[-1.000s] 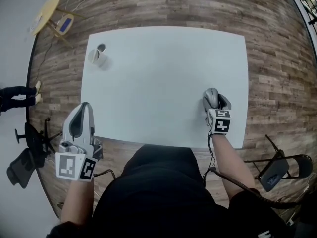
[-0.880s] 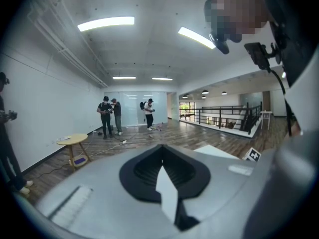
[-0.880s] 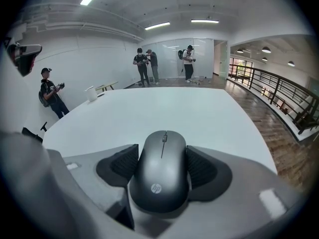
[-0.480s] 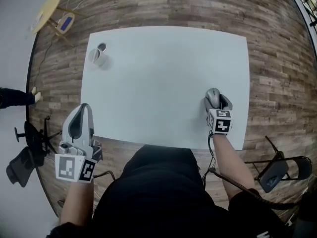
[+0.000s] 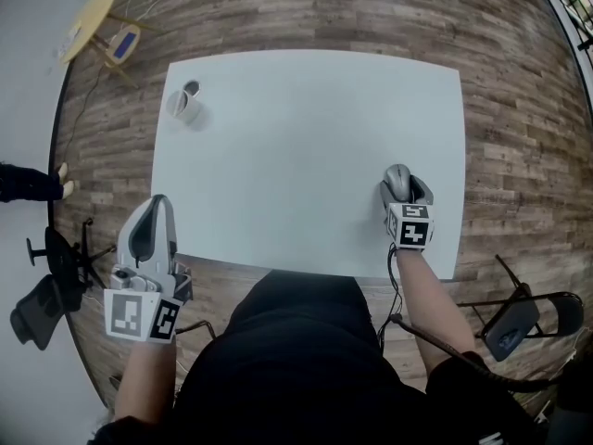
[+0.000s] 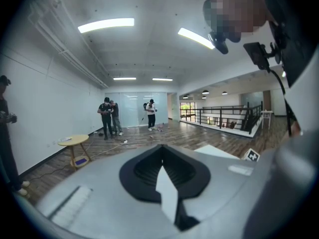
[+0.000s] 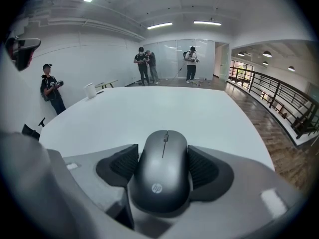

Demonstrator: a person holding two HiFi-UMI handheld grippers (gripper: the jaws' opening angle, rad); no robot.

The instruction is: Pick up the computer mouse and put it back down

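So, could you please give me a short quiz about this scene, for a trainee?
1. True or false: the left gripper holds something.
2. What stands near the far left corner of the table? A) a white cup B) a keyboard C) a bottle
3. Fill in: the computer mouse sits between the jaws of the ___ gripper.
Key: 1 false, its jaws are shut and empty; 2 A; 3 right gripper.

I see a dark grey mouse [image 7: 162,176] [image 5: 397,182] with a scroll wheel and a small logo near its rear. It is top side up, nose pointing away from me, clamped between my right gripper's [image 7: 162,164] pads by the white table's [image 5: 278,137] right edge.
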